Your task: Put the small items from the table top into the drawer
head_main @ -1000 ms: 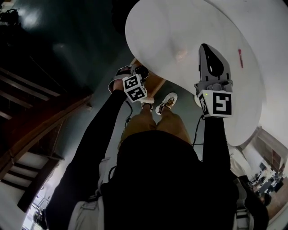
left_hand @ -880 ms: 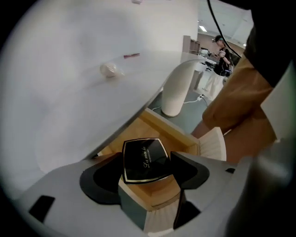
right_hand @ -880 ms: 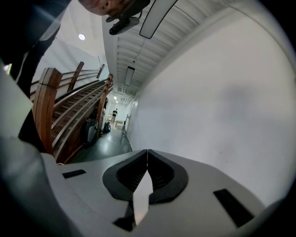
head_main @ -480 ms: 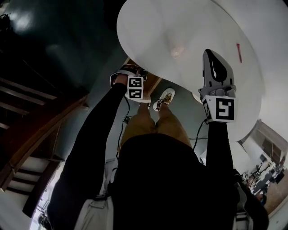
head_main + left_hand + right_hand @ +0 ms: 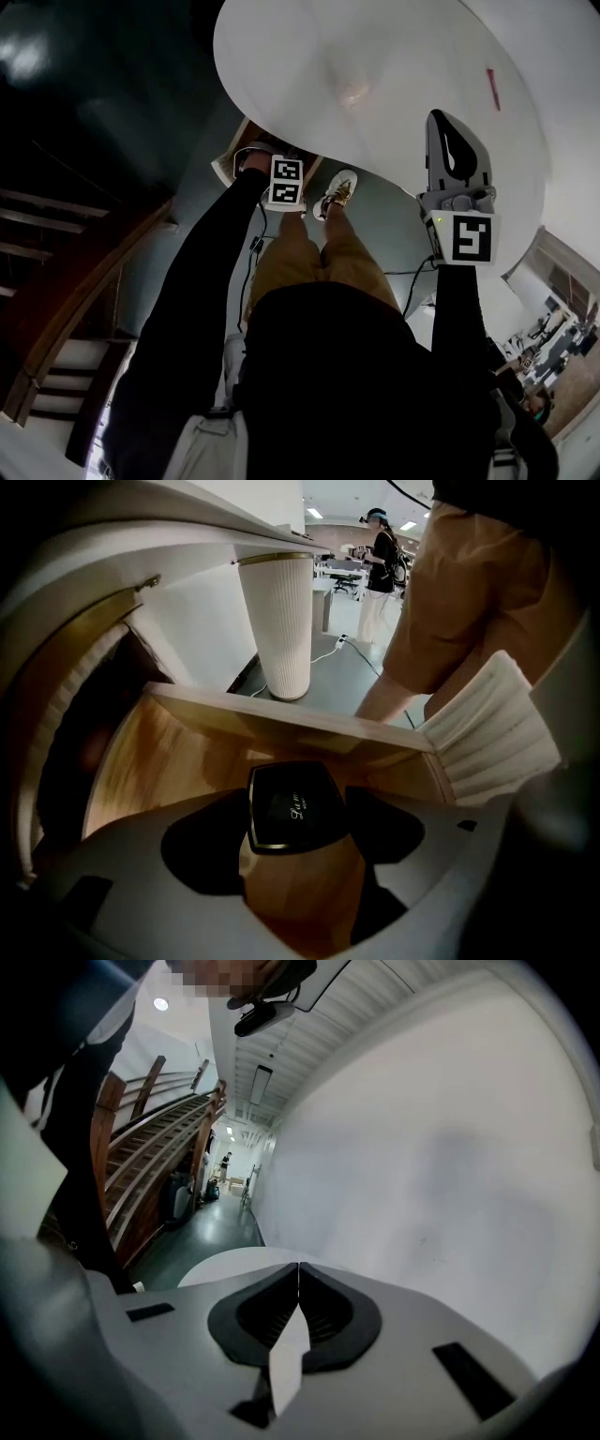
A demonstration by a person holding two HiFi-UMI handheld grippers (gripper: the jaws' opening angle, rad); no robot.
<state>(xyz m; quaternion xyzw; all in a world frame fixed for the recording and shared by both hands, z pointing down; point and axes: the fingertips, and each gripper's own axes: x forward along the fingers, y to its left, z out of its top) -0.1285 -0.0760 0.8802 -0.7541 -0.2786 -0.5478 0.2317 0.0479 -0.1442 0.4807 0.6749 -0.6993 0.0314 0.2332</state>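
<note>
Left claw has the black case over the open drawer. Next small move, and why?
Probably lower the left claw slightly and open it: the black case sits between its jaws, over the wooden floor of the open drawer, inside its walls.

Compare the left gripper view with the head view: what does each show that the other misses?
Only the left gripper view: a black case with a gold rim, held between the jaws of the left tool above the open wooden drawer, and the table's ribbed white pedestal.
Only the head view: the right tool over the white table top, and a small red item lying there.
Both: the left tool, the drawer and the person's tan trousers.
</note>
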